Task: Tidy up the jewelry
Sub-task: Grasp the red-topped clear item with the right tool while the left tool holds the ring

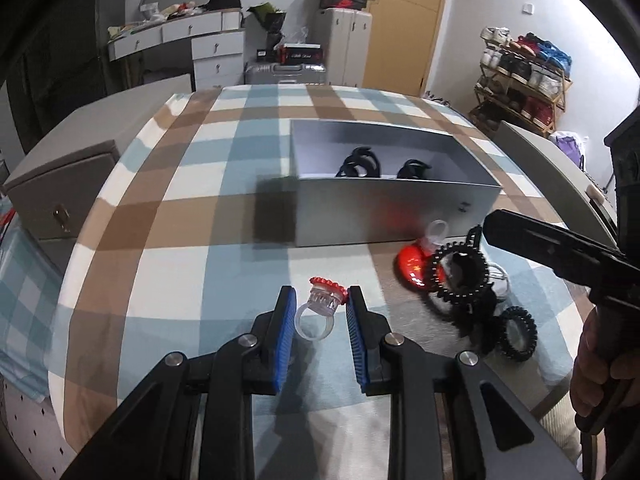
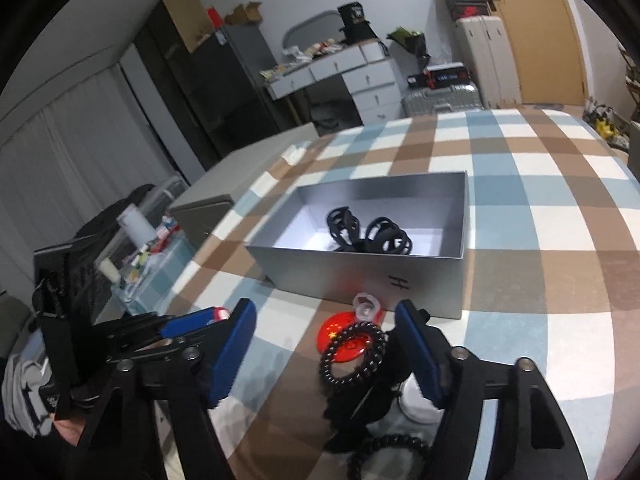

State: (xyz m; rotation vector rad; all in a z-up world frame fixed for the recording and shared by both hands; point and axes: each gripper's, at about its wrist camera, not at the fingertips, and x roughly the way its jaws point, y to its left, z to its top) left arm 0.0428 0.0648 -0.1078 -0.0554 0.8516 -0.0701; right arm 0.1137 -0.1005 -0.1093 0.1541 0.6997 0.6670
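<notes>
Left wrist view: the left gripper (image 1: 321, 306) is clenched on a clear plastic ring (image 1: 320, 306) with a red top, its blue pads (image 1: 285, 320) pressing the ring from both sides, above the checked tablecloth (image 1: 200, 184). At one o'clock from it stands the open grey box (image 1: 396, 212), with two black hair claws (image 1: 358, 168) already inside. At three o'clock lies the rest of the pile: a red disc (image 1: 410, 266), a black coil hair tie (image 1: 460, 276) lying over it, a second clear ring (image 1: 437, 234) just beside the box wall, and another coil tie (image 1: 518, 332) nearer the table edge. The other tool reaches in from the right toward this pile, a hand (image 1: 600, 368) on its handle.

Right wrist view: the right gripper (image 2: 326, 344) stands released, its jaws wide on either side of the coil tie and red disc, the pads touching neither as far as I can tell. The box sits at twelve o'clock, hair claws in its middle. At nine o'clock the left gripper's blue pad shows with the ring's red top at its tip.

Judgement: sorting is partly done. The ring is picked up and next wants carrying over the box's near wall and letting go inside; the right jaws need to lower and close on the coil tie alone, not the disc under it
</notes>
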